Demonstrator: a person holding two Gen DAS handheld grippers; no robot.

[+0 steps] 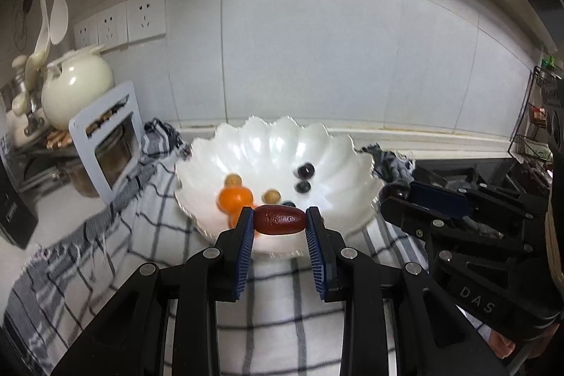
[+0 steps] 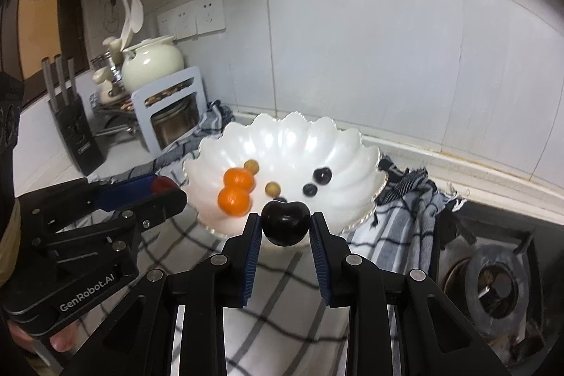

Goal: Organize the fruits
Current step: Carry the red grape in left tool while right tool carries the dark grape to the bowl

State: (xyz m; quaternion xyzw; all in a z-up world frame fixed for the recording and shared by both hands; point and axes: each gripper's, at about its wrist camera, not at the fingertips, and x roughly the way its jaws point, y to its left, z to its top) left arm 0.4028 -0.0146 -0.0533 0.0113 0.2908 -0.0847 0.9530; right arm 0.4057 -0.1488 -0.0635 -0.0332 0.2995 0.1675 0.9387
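A white scalloped bowl [image 1: 268, 143] [image 2: 282, 143] stands on a checked cloth. It holds two small oranges [image 1: 234, 198] [image 2: 238, 191], two tan round fruits [image 1: 271, 196] [image 2: 272, 189] and dark berries [image 1: 305, 171] [image 2: 322, 176]. My left gripper [image 1: 280, 221] is shut on a red-brown oblong date [image 1: 279, 220], held at the bowl's near rim; it shows in the right wrist view [image 2: 162, 191] left of the bowl. My right gripper [image 2: 285, 224] is shut on a dark cherry [image 2: 285, 222] at the near rim; it shows in the left wrist view [image 1: 398, 192] at the bowl's right.
A cream teapot [image 1: 75, 87] [image 2: 151, 62] and a grey rack with a jar [image 1: 105, 136] [image 2: 172, 111] stand at the back left. A knife block [image 2: 74, 122] is further left. A gas burner [image 2: 493, 284] lies right of the cloth. A wire shelf [image 1: 535, 118] is far right.
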